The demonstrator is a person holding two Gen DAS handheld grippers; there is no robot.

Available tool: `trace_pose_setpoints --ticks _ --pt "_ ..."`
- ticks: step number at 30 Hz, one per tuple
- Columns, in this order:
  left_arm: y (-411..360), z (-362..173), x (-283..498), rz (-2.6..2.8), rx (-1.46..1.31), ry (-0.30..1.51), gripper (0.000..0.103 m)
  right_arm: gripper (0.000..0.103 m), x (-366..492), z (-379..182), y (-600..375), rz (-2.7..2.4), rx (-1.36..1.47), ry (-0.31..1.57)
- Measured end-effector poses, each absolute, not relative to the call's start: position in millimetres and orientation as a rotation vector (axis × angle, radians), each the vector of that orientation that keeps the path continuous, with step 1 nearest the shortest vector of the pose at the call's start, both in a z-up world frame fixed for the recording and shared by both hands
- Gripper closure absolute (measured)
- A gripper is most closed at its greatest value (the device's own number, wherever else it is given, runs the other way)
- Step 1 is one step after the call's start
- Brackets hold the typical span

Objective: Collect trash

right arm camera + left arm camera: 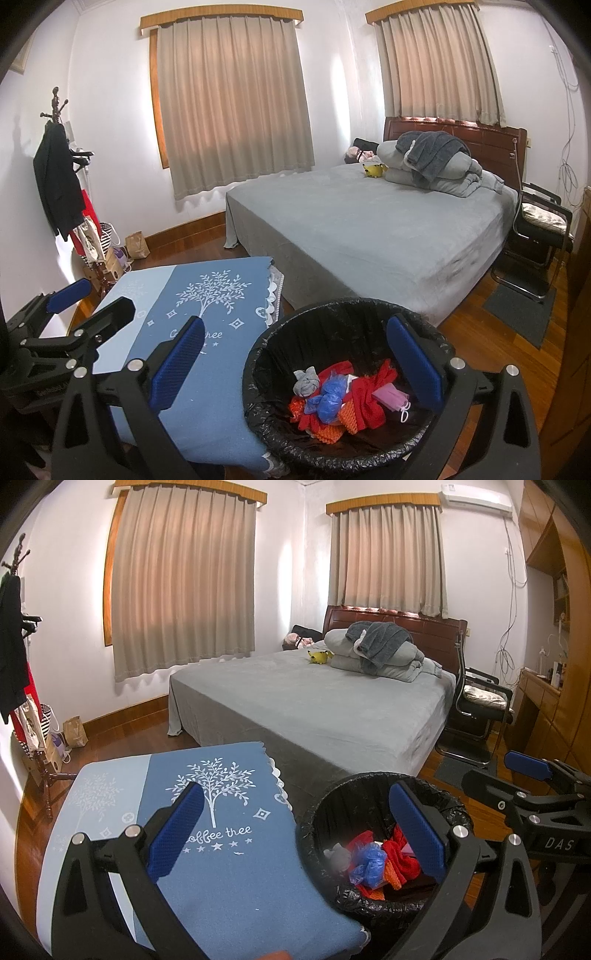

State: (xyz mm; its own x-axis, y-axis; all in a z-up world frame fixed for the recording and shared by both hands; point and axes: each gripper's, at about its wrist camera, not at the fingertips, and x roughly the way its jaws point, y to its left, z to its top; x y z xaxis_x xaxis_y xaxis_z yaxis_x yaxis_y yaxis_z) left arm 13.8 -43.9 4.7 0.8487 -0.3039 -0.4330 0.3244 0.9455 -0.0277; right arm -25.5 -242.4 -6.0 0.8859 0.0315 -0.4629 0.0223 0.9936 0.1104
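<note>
Two grippers, both spread wide with nothing between the fingers. Left gripper [295,834] hangs over the near edge of the counter [236,878] and the bin rim; right gripper [295,363] is just beside it, over the bin.

One trash bin [369,317], black liner, stands on the floor touching the counter's right side. Trash inside, all in a pile at the bottom:
- 1 grey wad [306,382]
- 1 crumpled blue plastic bag [327,400]
- red cloth [365,398], looks like one or two pieces, hard to separate
- 1 orange mesh piece [332,432]
- 1 pink face mask [391,400] with white ear loop

Counter is covered by one blue cloth with a white tree print and "coffee tree" lettering; nothing lies on it.

Room: bedroom, wood floor. One bed [314,701] with grey sheet, folded grey bedding stacked at the dark wood headboard, one yellow plush toy [319,657] beside it. Two windows with beige curtains drawn. One black chair [480,709] right of the bed. One coat rack [55,162] at left with dark clothing, bags at its foot. One air conditioner [476,500] high on the wall.
</note>
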Motion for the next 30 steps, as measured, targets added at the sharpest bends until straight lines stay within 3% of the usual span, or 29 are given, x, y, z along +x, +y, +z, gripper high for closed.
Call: trace_pose_setpoints --ticks 30 --pt "-45.3 5.8 13.3 -0.331 0.049 0.449 0.006 0.006 -23.9 -6.5 -241.1 0.004 0.112 0.485"
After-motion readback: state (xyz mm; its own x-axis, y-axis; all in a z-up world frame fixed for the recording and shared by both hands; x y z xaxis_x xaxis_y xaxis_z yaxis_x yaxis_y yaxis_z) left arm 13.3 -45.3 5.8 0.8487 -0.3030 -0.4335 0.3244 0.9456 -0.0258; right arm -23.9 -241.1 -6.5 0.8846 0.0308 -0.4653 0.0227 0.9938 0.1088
